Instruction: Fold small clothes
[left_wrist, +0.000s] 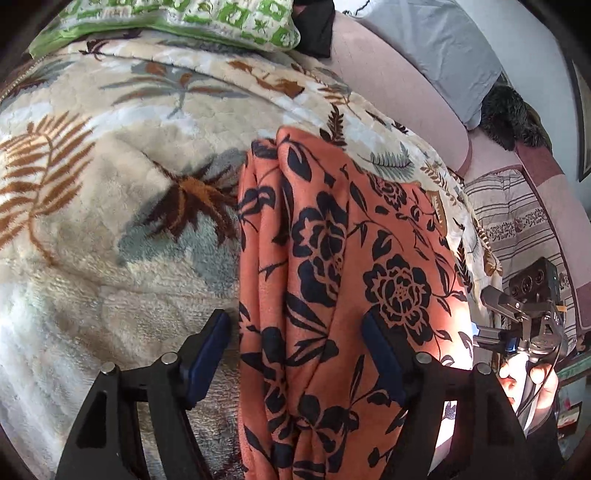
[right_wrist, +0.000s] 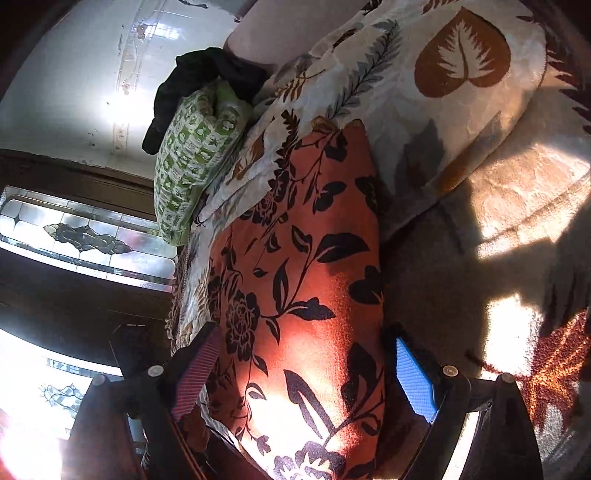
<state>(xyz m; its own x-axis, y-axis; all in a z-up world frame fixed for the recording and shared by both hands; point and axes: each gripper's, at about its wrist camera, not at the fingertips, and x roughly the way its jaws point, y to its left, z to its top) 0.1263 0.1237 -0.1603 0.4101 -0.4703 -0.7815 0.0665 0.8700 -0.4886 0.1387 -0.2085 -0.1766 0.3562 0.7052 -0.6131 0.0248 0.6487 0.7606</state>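
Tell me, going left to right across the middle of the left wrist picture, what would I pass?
Leaf-print fleece blanket → orange cloth with black flowers → striped bedding → the other hand-held gripper, low at the right edge.

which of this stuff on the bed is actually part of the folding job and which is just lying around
Part of the job:
- orange floral garment, lying in a long folded strip
- left gripper, open astride it
- right gripper, open astride it

Just lying about:
- leaf-print blanket underneath
- green patterned pillow
- black cloth behind the pillow
- grey pillow
- striped bedding
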